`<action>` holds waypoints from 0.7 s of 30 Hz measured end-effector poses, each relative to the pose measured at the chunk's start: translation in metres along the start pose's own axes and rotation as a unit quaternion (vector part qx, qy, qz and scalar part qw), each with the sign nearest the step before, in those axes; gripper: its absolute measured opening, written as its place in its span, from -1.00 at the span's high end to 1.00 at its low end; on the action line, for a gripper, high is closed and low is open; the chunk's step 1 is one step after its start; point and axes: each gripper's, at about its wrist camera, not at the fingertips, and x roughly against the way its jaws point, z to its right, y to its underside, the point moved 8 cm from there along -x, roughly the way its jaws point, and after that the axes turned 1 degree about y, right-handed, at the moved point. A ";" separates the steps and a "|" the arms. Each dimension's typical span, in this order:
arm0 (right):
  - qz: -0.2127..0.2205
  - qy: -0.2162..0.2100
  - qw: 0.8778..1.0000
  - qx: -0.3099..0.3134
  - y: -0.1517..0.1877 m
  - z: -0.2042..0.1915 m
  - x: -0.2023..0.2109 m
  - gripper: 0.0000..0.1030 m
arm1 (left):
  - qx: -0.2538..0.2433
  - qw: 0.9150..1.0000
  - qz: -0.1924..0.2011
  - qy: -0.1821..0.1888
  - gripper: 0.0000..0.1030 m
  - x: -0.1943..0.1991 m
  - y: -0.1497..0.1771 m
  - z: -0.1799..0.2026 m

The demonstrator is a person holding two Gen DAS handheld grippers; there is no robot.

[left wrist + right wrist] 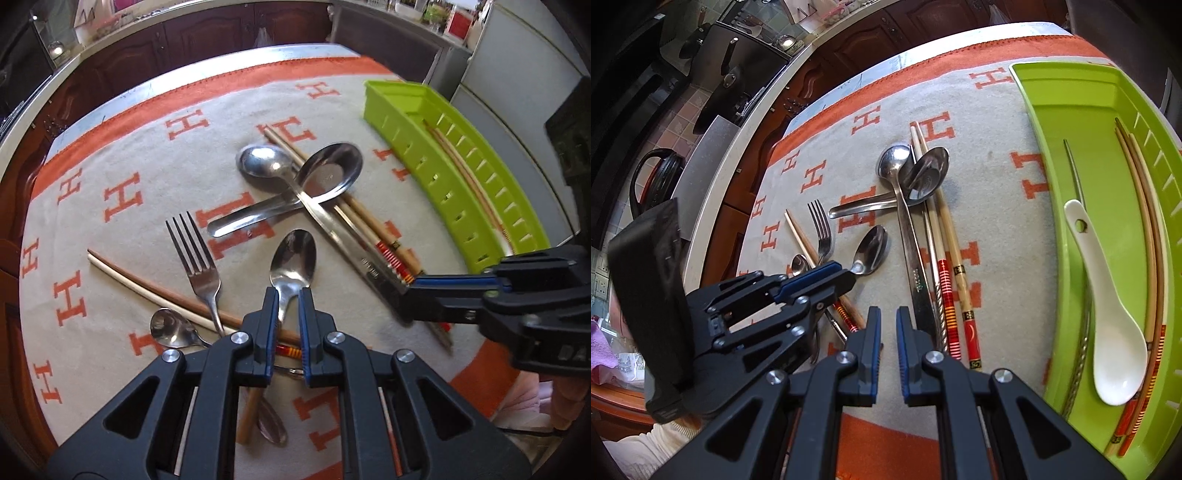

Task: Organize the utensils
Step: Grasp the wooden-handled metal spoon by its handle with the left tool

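- The left tool (288,295) is low over the tabletop, pointing forward, its two fingers set either side of the neck of a steel teaspoon (293,264). The blue pads stand a little apart, and whether they press the handle I cannot tell.
- The right tool (887,317) hovers over the near edge of the cloth (993,206), fingers a narrow gap apart with bare cloth showing between them.
- In the left wrist view the right tool comes in from the right side, its tip at the near ends of the long ladle (314,206) and the red-banded chopsticks (373,236); contact cannot be made out.
- Only the right wrist view looks into the green tray (1034,122): a white ceramic spoon (1108,325), a twisted metal chopstick and a wooden pair lie lengthwise inside. The left view shows just its slotted wall and the wooden pair.
- Only the left view shows a spoon bowl and a wooden stick under the left tool.
- On the cloth, two big steel spoons cross over the chopsticks at the middle; a fork (195,254) lies left of the teaspoon, crossing a brown and white chopstick pair (147,288), with a small spoon (170,328) beside them.
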 end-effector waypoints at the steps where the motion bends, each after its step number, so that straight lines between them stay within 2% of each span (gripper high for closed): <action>1: 0.000 0.000 1.000 0.002 0.001 -0.001 0.000 0.84 | -0.002 1.000 -0.005 -0.003 0.84 -0.003 0.000 -0.001; 6: 0.001 -0.004 1.000 0.009 0.004 -0.002 0.003 0.84 | -0.009 1.000 -0.015 -0.001 0.84 -0.006 0.000 -0.003; 8: 0.001 -0.005 1.000 0.007 0.004 -0.002 0.004 0.84 | -0.013 1.000 -0.019 -0.001 0.76 -0.006 0.000 -0.004; 10: 0.001 -0.007 1.000 0.004 0.004 0.000 0.005 0.84 | -0.013 0.999 -0.030 -0.005 0.52 -0.011 0.002 -0.007; 18: 0.003 -0.011 1.000 -0.002 0.004 0.003 0.008 0.84 | -0.052 0.997 -0.039 -0.027 0.51 -0.015 0.001 -0.002; 20: 0.004 -0.011 1.000 -0.003 0.005 0.003 0.008 0.84 | -0.056 0.997 -0.045 -0.024 0.68 -0.016 0.001 0.001; 21: 0.004 -0.011 1.000 -0.002 0.005 0.003 0.009 0.84 | -0.056 0.997 -0.048 -0.022 0.90 -0.016 0.001 0.003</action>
